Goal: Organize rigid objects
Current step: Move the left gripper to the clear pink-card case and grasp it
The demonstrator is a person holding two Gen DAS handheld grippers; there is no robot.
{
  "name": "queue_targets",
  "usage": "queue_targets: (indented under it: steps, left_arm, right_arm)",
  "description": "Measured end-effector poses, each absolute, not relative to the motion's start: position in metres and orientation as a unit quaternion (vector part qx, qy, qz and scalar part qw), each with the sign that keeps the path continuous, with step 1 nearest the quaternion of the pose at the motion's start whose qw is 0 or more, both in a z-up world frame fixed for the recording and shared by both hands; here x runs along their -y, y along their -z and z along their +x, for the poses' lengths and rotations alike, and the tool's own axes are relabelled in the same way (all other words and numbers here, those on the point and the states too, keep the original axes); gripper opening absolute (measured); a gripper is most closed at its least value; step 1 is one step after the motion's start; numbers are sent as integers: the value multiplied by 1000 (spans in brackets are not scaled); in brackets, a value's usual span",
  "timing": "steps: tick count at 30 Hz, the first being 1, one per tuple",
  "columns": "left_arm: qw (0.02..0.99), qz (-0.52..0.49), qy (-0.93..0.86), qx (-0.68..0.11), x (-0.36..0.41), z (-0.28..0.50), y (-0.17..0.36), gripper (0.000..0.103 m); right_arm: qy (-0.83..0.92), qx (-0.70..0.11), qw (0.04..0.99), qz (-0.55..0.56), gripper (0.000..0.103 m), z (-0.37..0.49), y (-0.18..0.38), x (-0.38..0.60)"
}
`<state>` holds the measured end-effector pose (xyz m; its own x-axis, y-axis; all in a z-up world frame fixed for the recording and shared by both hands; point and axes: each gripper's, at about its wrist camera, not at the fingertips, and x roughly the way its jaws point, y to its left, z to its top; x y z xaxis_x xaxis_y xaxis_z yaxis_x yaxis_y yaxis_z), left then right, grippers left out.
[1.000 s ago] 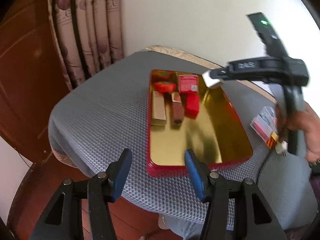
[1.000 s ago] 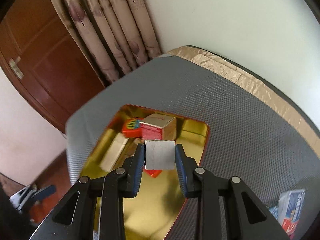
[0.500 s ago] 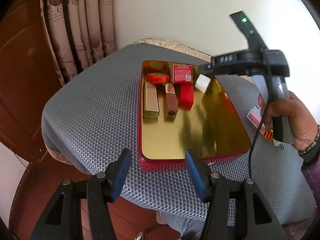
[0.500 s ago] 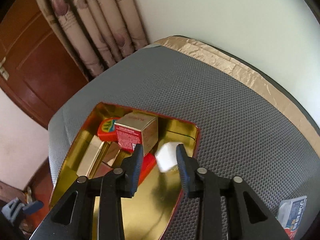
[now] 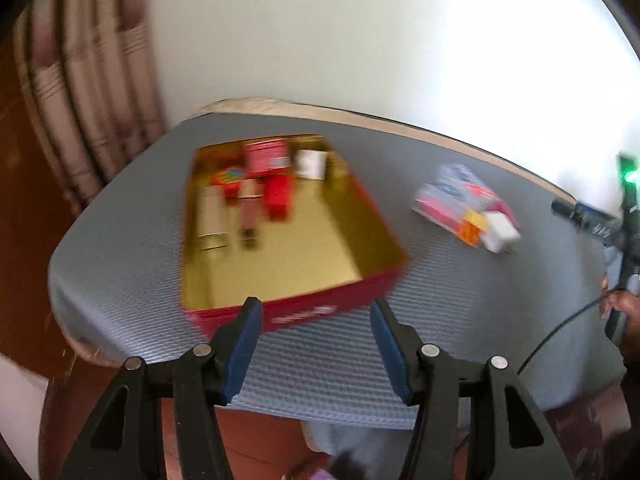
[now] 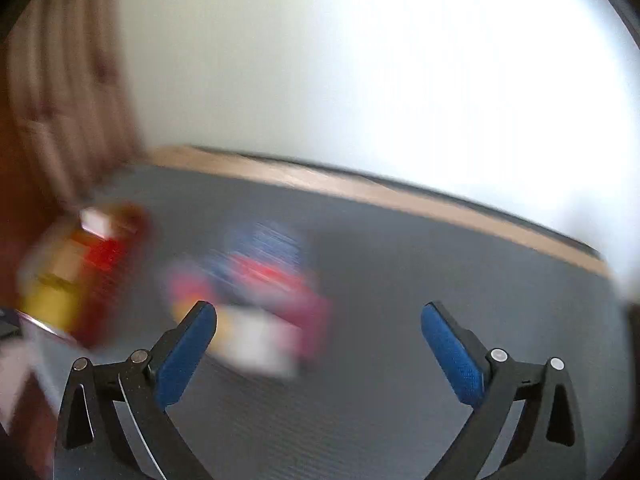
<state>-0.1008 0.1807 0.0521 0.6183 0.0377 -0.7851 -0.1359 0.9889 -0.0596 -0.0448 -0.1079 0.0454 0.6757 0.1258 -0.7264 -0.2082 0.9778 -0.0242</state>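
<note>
Right gripper (image 6: 318, 318): jaws opening, spread wide, nothing between the blue pads (image 6: 452, 356), no contact with anything. Hovering over grey mat (image 6: 400, 420), pointed toward a blurred pile of packets (image 6: 260, 300) lying on the mat ahead of its left finger.

Left gripper (image 5: 316, 344): half open, empty, poised just short of the near wall of red tin (image 5: 304, 314).

Left wrist view only: tin interior, gold-lined, with small boxes (image 5: 256, 184) grouped at the far end, a white box (image 5: 310, 163) among them at the far right; packets well apart to the tin's right; right-hand tool at the frame's right edge. Right wrist view: heavily smeared, tin contents not distinguishable. Curtain (image 5: 92, 100) at the left, pale wall behind.
</note>
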Motion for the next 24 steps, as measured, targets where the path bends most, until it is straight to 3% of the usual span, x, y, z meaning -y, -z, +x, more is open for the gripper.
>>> queue_targets:
  steps: [8, 14, 24]
  left_arm:
    - [876, -92, 41, -471, -119, -58, -55, 57]
    - [850, -128, 21, -510, -92, 22, -53, 57]
    - [780, -233, 9, -580, -82, 129, -6, 57]
  right_arm:
    - [-38, -423, 905, -13, 102, -78, 8, 184]
    - [-77, -409, 909, -11, 102, -81, 6, 175]
    - [-121, -390, 912, 40, 102, -83, 6, 195]
